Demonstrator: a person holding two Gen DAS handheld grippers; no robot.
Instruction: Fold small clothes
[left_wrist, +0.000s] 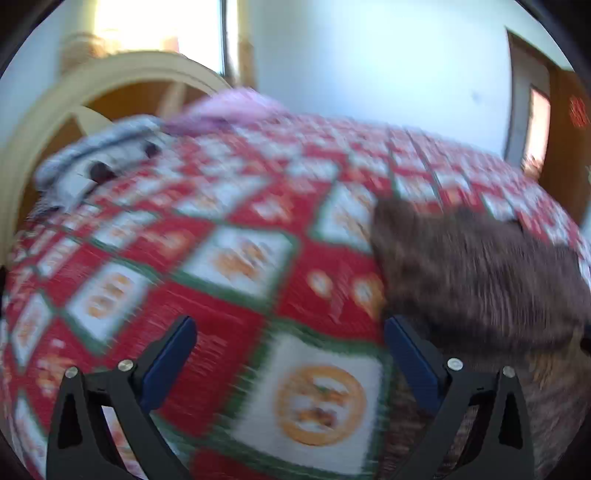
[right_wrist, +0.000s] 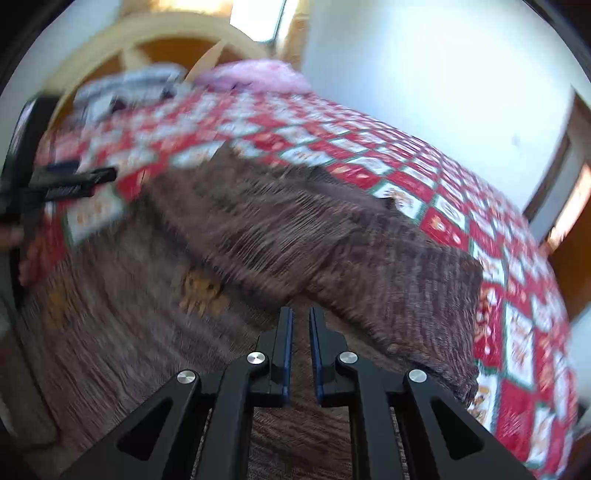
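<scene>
Bed covered by a red, white and green patchwork quilt (left_wrist: 236, 258); both wrist views blurred, so fine detail is unreliable.

The task's thing: a brown ribbed knit garment (right_wrist: 280, 229) spread across the near part of the quilt, with a thick fold running across it from upper left to lower right. Probably laid flat here because the quilt gives a broad surface for folding. An orange printed patch (right_wrist: 199, 291) shows on the lower layer, just below the fold.

Right gripper (right_wrist: 301, 321): jaws nearly closed, only a narrow slit between the blue pads. It points down at the garment, tips at the lower edge of the fold. Brown cloth shows through the slit, but I cannot tell whether any is pinched; it reads as cloth lying beneath.

Left gripper (left_wrist: 288, 328): jaws spread wide, holding nothing, over bare quilt. The garment's edge lies just beside its right finger (left_wrist: 410, 354), running off to the right. In the right wrist view this gripper shows at the far left, over the quilt beside the garment's upper left corner.

Far end of bed: a folded grey-and-white garment (left_wrist: 96, 158) and a pink bundle (left_wrist: 229, 107), well apart from both grippers, in front of a cream curved headboard (left_wrist: 110, 74). Judged a pile of other clothes.
</scene>
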